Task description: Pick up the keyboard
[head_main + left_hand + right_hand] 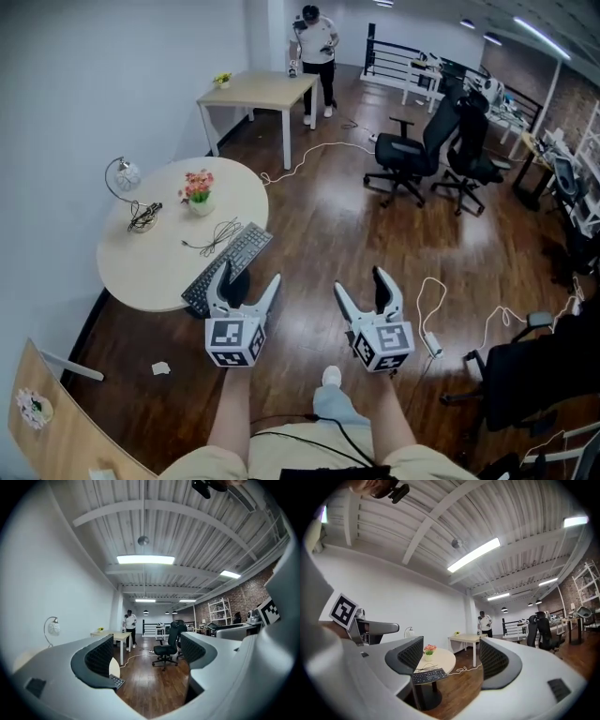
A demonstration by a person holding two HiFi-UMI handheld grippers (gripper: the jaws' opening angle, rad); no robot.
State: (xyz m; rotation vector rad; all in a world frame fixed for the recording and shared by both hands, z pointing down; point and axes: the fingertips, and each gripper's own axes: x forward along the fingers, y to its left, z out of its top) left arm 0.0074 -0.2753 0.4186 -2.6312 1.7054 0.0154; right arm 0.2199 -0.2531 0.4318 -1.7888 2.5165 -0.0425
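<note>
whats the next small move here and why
Probably ease the left gripper forward and left toward the keyboard, which lies at the near edge of the round table. Both grippers have their jaws apart with nothing gripped, and the right gripper is farther from it.

The round, light-coloured table (150,267) stands on a dark wooden floor (319,234), close to the white wall. A dark keyboard (232,264) lies diagonally along the table edge that is far from the wall. Just beside it a thin black cable (217,234) lies in loose loops. Further back a small pot of pink flowers (198,192) stands upright. Near the wall side there is a desk lamp (123,175), with its cord bundled (142,217) beside it.
</note>
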